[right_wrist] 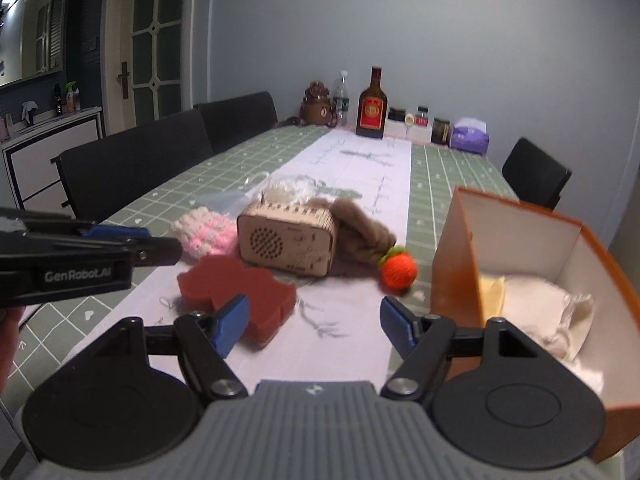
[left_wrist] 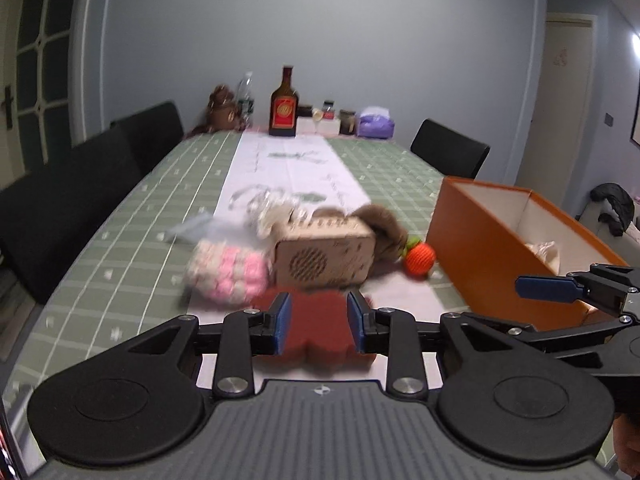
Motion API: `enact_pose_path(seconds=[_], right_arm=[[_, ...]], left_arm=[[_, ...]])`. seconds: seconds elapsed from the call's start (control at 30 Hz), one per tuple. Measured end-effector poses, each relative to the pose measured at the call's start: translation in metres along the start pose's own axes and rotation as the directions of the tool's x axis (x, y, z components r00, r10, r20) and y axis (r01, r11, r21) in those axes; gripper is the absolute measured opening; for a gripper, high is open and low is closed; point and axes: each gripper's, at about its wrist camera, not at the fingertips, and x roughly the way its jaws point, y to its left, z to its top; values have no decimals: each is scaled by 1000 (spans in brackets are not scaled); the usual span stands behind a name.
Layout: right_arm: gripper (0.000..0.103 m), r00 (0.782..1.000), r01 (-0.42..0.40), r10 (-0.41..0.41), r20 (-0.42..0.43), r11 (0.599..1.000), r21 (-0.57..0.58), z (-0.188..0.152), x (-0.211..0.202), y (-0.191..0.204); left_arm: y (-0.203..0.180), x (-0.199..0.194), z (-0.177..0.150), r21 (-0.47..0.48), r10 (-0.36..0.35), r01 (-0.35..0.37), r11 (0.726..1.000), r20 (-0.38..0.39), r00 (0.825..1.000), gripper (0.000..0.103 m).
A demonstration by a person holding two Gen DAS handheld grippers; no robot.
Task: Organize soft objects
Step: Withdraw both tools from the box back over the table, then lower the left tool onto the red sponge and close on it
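Your left claw (left_wrist: 318, 320) stood partly apart. From its own camera the red sponge (left_wrist: 316, 332) showed between the blue pads (left_wrist: 283, 322) and spread wider than the gap on both sides. The right wrist view showed that sponge lying flat on the white runner (right_wrist: 360, 168), with your left claw over its left end, so nothing was clamped; whether a pad brushed the sponge, I could not tell. Your right claw (right_wrist: 316, 324) stood wide apart with only bare runner between the pads, and its left pad overlapped the sponge's near corner in that view. Just behind the sponge sat a wooden box (right_wrist: 288, 244) with a round grille of holes in its front. A pink and white knit (right_wrist: 204, 232) lay against its left side, a brown cloth (right_wrist: 360, 228) was draped at its right, and a crumpled clear bag (right_wrist: 292, 186) lay behind it. An orange knitted ball (right_wrist: 398, 270) with a green tip rested beside the brown cloth, between the wooden box and the orange bin (right_wrist: 452, 272). That bin stood open at your right on the green checked table (right_wrist: 452, 168), and held a white cloth (right_wrist: 536, 304) and a pale yellow piece (right_wrist: 492, 292). At the far end of the table stood a dark bottle (right_wrist: 372, 104) with a red label, some small jars and a purple tissue pack (right_wrist: 470, 136). Black chairs (right_wrist: 132, 164) lined the left side. The left view was blurred, so finer detail there was lost.
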Motion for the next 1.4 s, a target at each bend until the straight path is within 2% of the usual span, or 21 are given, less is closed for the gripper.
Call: enact_pose_path(seconds=[0.1,0.27,0.33,0.37,0.47,0.6,0.63,0.7,0.83,0.93,1.23,1.33,1.4], right_arm=[[79,1000,5,-4,-25,1000,17,-10,11,6],[79,999,15,-14,-50,1000,5,-14,27,11],[79,998,28,-27,-48,1000,12,-14,32,9],[77,998,44,-43,-47,999,13,-14,35,9],[63,996,74,-74,-57,997,-2,-13,46,6],[50,995,58,-58,-86,998,1,-10,63,0],[50,994,57,-57,-93,998,-3,-10,67,-1],[50,993,46,-48,-110,999,-15,-9,75,0],[50,989,-1,-6,-151,999,-43,-8,87,5],[50,984,-23,14,-175,999,-49,-12,92,9],[46,973,-78,68,-222,996,-37,-18,96,14],[46,977,-63,56,-206,998,-24,-15,96,13],[46,979,-45,42,-197,999,-12,-13,97,10]], left_arm=[[12,3,-14,-17,22,-22,1000,-28,999,39],[24,4,-26,-26,0,-1,1000,-38,999,62],[27,7,-26,-38,-1,-1,999,-47,999,65],[27,11,-27,-43,-1,-1,999,-54,999,70],[27,18,-29,-37,-13,11,999,-61,998,83],[29,30,-31,-50,-14,8,999,-103,995,83],[31,32,-32,-62,-23,15,998,-118,993,79],[34,35,-32,-71,-33,25,997,-122,992,79],[41,43,-24,-23,-3,1,1000,-104,995,79],[47,56,-20,17,-34,37,999,-137,990,79],[52,68,-24,20,-118,122,992,-149,982,74],[46,64,-24,43,-119,129,991,-172,978,68],[43,59,-26,33,-147,156,987,-194,970,65]])
